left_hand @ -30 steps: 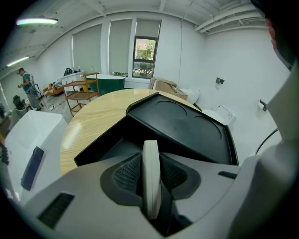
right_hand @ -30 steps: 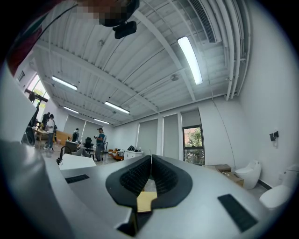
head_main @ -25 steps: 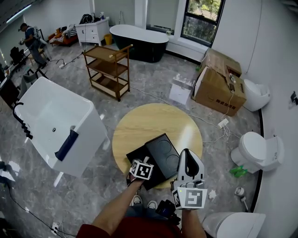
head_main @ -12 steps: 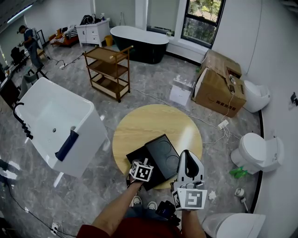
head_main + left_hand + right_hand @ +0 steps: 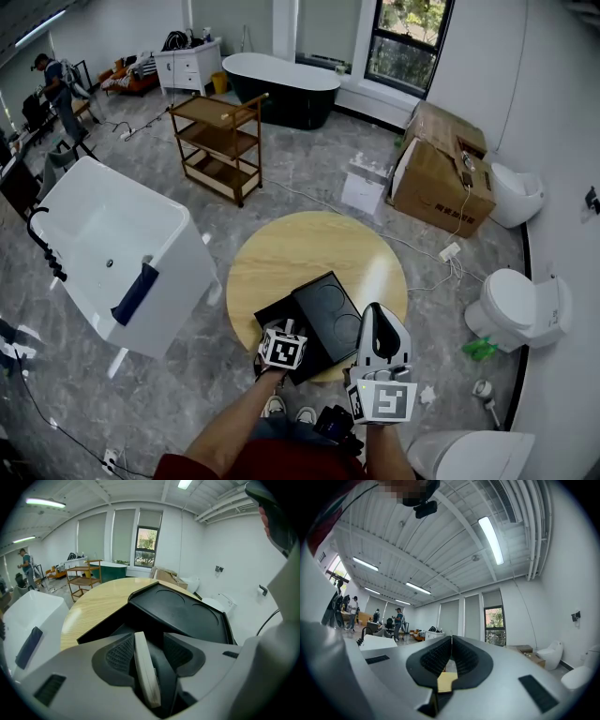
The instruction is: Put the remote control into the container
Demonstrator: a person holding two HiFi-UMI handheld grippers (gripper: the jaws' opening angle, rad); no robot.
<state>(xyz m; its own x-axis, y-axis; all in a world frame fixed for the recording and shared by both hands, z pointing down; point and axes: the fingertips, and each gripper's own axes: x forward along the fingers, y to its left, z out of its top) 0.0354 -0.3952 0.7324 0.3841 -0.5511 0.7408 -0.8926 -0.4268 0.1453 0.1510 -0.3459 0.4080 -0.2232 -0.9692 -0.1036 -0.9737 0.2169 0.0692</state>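
Observation:
A black container [image 5: 274,315] lies open on the round wooden table [image 5: 309,251], with its black lid [image 5: 330,313] resting across it. My left gripper [image 5: 281,349] hangs over its near corner, only the marker cube showing in the head view. In the left gripper view the jaws [image 5: 149,652] have just been opening. A cream remote control [image 5: 144,667] stands edge-on between them, leaning on the left pad [image 5: 119,654] and apart from the right pad, above the container [image 5: 110,625]. My right gripper [image 5: 375,317] is over the table's near right edge, pointing about level, with its pads [image 5: 451,656] together on nothing.
A white tub [image 5: 112,244] stands left of the table. White toilets [image 5: 517,305] are on the right, a cardboard box [image 5: 441,169] and a wooden cart [image 5: 217,141] are beyond. A white cable [image 5: 441,272] runs on the floor past the table's right side.
The left gripper's marker cube has tipped and sunk slightly toward the container. The right gripper has kept still.

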